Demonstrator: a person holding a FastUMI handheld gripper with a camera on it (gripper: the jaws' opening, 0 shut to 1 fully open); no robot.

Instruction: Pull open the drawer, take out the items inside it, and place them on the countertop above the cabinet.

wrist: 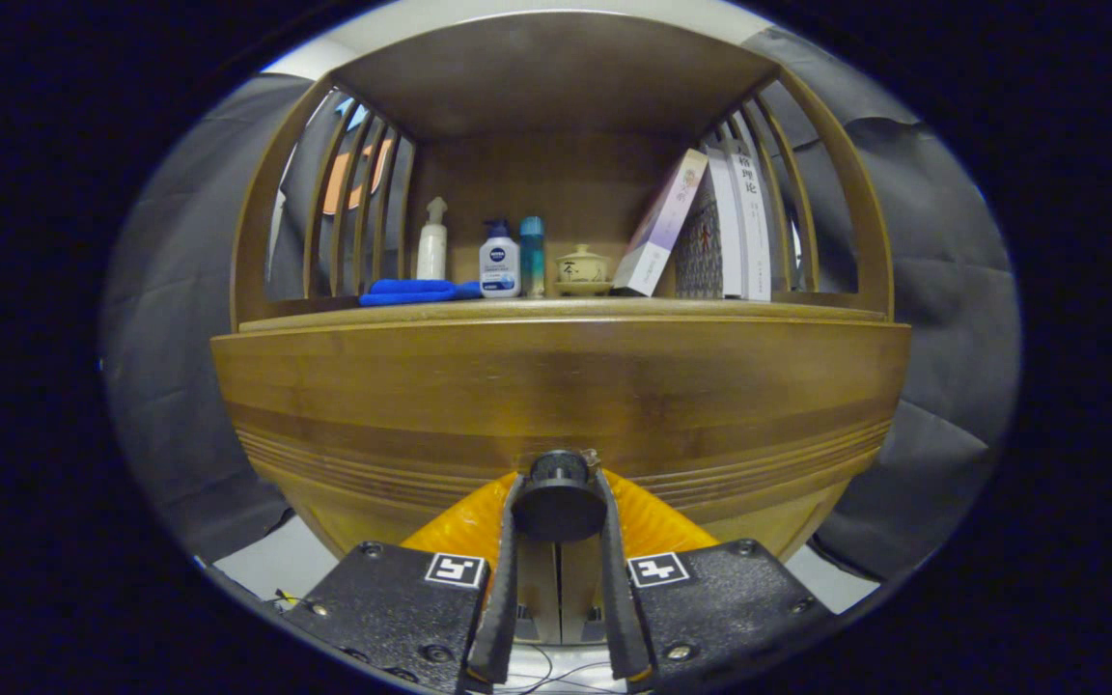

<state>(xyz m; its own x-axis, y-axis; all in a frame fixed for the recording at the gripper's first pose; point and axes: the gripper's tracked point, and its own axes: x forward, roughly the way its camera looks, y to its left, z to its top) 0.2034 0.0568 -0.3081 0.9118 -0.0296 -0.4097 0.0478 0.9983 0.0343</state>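
Observation:
A wooden cabinet fills the space ahead, with its drawer front (561, 386) close to me. A round dark knob (559, 497) sticks out of the drawer front low down. My gripper (559, 502) is shut on that knob, one finger pressing on each side of it. The countertop (556, 311) runs just above the drawer front. The inside of the drawer is hidden.
On the countertop stand a folded blue cloth (411, 290), a white spray bottle (432, 241), a white pump bottle (499, 259), a teal bottle (533, 256), a lidded cup (582, 268) and leaning books (710, 227). Slatted wooden sides (353, 203) and a top enclose the shelf.

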